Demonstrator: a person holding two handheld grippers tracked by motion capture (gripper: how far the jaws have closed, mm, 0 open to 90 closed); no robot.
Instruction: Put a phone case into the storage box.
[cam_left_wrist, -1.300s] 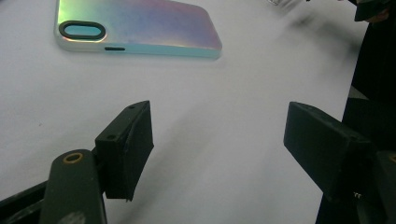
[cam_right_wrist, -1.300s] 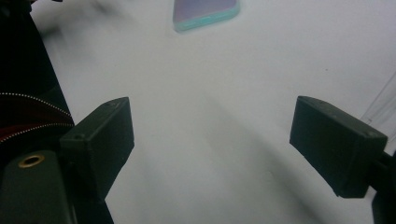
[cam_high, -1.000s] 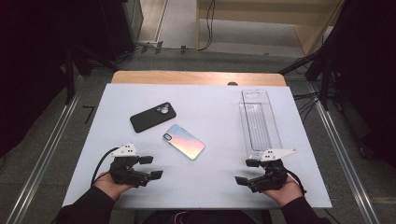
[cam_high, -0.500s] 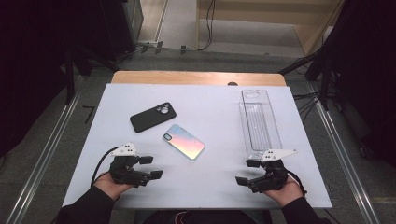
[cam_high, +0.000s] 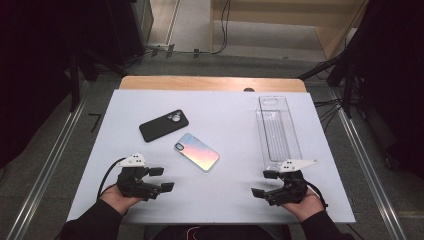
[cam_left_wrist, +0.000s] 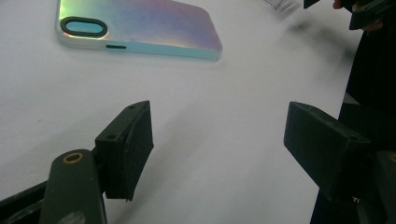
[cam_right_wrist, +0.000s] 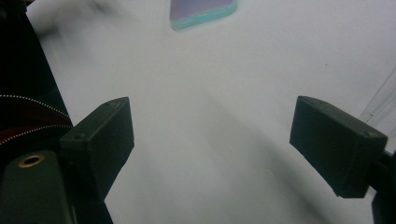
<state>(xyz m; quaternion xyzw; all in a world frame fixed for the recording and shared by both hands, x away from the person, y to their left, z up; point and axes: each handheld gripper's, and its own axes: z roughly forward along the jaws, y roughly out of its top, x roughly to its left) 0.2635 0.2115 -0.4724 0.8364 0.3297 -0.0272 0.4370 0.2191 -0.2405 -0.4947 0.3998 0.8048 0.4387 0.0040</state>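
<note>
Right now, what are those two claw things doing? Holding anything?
Left gripper: open, holding nothing, over bare table near the iridescent phone case.
Right gripper: open, holding nothing, beside the clear plastic tray.

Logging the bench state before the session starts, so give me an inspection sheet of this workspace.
Surface: white tabletop, wooden strip at the far edge.
Job's things: black phone case; iridescent phone, both lying flat; clear plastic tray at the right.
Clutter: nothing seen.
Grippers: left tool and right tool both open, holding nothing, near the front edge.
Cables: one trails from each tool; more on the floor behind.
Surroundings: grey floor, dark equipment at both sides.
</note>
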